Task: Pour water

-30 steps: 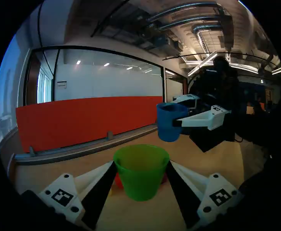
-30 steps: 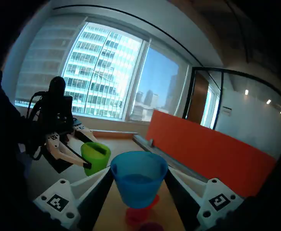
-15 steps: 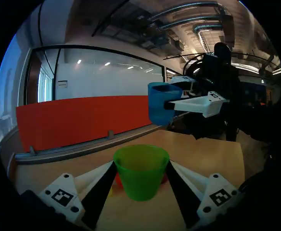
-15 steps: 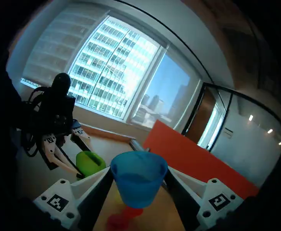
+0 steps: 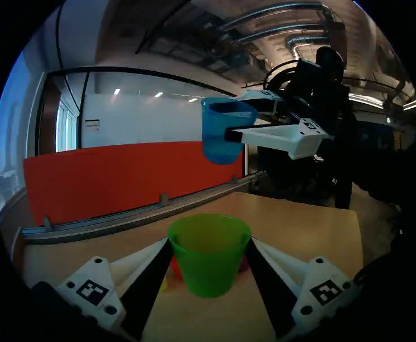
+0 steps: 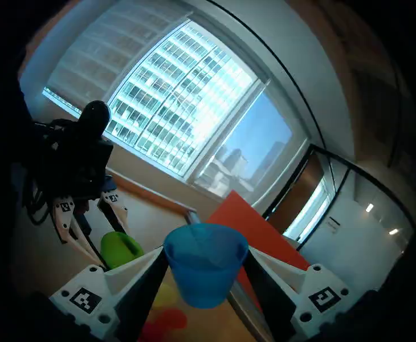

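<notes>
Left gripper view: a green cup [image 5: 209,253] sits clamped between the two white fingers of the left gripper [image 5: 208,242] at 6 o'clock, rim up and just above a pale wooden table [image 5: 299,228]. From this low angle the inside of the cup is hidden. At 12 o'clock, held well above it, a translucent blue cup [image 5: 224,131] is pinched between the fingers of the right gripper [image 5: 233,119], which reaches in from 2 o'clock on a dark handle. The blue cup's rim faces up and it is clear of the table.

In the right gripper view the blue cup [image 6: 206,265] sits at 6 o'clock, squeezed between the right gripper [image 6: 206,251] fingers, one pressing on each side. Its inner wall looks paler toward the bottom, though whether that is water cannot be told. The green cup [image 6: 118,249] shows at 8 o'clock, lower and farther off, gripped by the left gripper [image 6: 115,249]; its open mouth is too small to show any contents. Blurred red [image 6: 165,322] and yellow [image 6: 165,293] shapes lie on the table below the blue cup, and a red patch [image 5: 175,267] peeks out behind the green one.

A metal rail [image 5: 151,208] runs along the table's far edge, backed by an orange partition [image 5: 122,176] with glass above it. Bare pipes [image 5: 276,23] cross the ceiling. A large window [image 6: 168,108] looks out on a high-rise and blue sky.
</notes>
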Motion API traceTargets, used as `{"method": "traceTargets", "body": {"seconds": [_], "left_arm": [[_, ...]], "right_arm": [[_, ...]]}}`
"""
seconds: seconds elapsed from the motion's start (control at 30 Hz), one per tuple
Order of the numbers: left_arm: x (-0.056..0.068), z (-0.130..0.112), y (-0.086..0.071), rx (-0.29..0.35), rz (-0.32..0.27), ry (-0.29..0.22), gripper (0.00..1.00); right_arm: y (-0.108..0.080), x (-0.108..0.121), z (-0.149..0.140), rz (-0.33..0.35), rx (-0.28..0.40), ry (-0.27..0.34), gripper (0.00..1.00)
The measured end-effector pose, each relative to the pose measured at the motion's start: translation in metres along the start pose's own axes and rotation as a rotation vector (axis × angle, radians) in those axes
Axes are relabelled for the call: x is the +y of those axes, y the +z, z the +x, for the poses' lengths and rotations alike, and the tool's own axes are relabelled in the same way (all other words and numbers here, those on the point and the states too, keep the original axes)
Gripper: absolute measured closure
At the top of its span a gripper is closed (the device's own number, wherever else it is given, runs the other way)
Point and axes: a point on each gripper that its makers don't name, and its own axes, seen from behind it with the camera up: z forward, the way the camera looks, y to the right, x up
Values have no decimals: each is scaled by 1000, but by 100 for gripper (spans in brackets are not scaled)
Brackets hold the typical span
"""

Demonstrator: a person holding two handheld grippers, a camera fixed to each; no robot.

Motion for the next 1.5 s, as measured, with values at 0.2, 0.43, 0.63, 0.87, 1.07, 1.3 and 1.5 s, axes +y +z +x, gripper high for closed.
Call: {"method": "traceTargets", "body": {"seconds": [0.2,0.43,0.63,0.87,1.07,1.3,1.5], "left_arm": [[0,2,0,3,-3,1,13],[1,1,1,0,-4,0,13],[3,0,3,-1,-10,-1,14],[2,2,3,3,-9,-2,13],[3,3,3,7,-9,-2,14],[4,5,2,10,-10,-1,14],[5,5,2,9,-12,0,14]], "right_arm": [[6,5,7,2,7,-51,10],[11,12,13,-3,5,-124,10],[17,15,19,-1,6,-192,10],[23,22,25,-15,5,-260,10],[27,28,27,-23,1,-309,10],[31,30,27,-26,-12,-375,10],[34,31,27,-33,-20,-426,10]]}}
